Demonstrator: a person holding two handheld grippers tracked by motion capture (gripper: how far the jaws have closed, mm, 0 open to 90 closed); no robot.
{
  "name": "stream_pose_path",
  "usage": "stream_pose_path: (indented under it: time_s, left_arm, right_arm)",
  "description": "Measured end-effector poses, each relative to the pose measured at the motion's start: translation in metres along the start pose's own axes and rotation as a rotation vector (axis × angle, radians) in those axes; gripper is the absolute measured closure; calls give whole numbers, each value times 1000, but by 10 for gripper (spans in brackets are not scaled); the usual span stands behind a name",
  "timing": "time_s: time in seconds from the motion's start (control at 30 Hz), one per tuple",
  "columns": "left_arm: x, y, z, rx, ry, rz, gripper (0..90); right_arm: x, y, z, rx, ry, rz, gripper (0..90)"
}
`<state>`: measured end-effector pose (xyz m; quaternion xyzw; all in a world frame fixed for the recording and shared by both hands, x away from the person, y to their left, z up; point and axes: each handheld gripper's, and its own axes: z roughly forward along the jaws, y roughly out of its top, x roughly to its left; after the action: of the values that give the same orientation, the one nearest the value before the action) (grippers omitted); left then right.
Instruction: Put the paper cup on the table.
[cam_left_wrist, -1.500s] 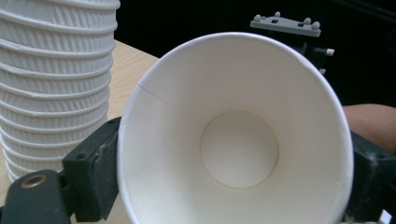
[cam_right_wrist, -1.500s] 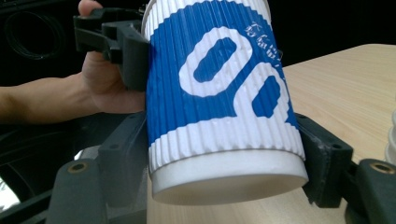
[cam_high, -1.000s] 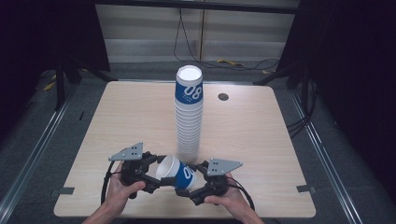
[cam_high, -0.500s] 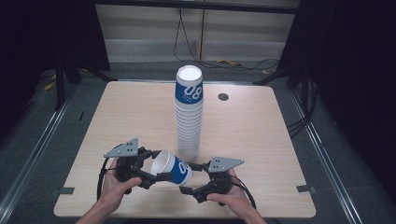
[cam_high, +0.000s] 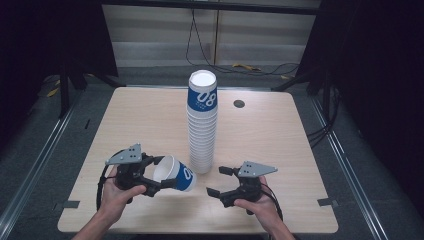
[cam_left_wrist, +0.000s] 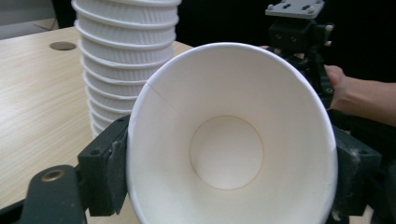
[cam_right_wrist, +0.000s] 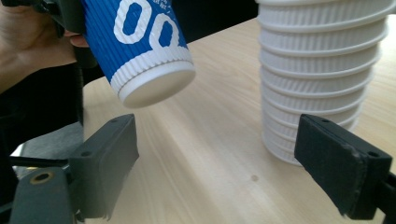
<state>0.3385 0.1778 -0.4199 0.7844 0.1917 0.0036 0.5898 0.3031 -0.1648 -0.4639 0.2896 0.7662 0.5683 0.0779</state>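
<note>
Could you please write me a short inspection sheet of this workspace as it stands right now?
Surface: light wooden table, round grommet hole near the far edge.
Job's things: tall cup stack upright mid-table; single blue cup held sideways above the table.
Clutter: nothing seen.
Grippers: left gripper shut on the blue cup; right gripper open, empty, beside the stack.
Cables: black cable loops from the left gripper; cables on the floor behind.
Surroundings: dark curtains, floor rails.
</note>
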Motion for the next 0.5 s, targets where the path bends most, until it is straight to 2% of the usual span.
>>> stream_pose_path:
  time_s: [0.2,0.33,0.43,0.5]
  left_arm:
    - [4,3,-10,-26,66,4,174]
    - [4,4,-17,-10,105,5,174]
    - [4,4,-24,-10,131,-4,174]
    - [5,5,-28,-10,150,-5,174]
  right_arm:
    - [1,0,-5,-8,-65,-26,138]
    - [2,1,-12,-28,-103,-45,137]
    - [4,2,-18,-51,-124,-42,134]
    - [5,0,-22,-48,-155,-50,133]
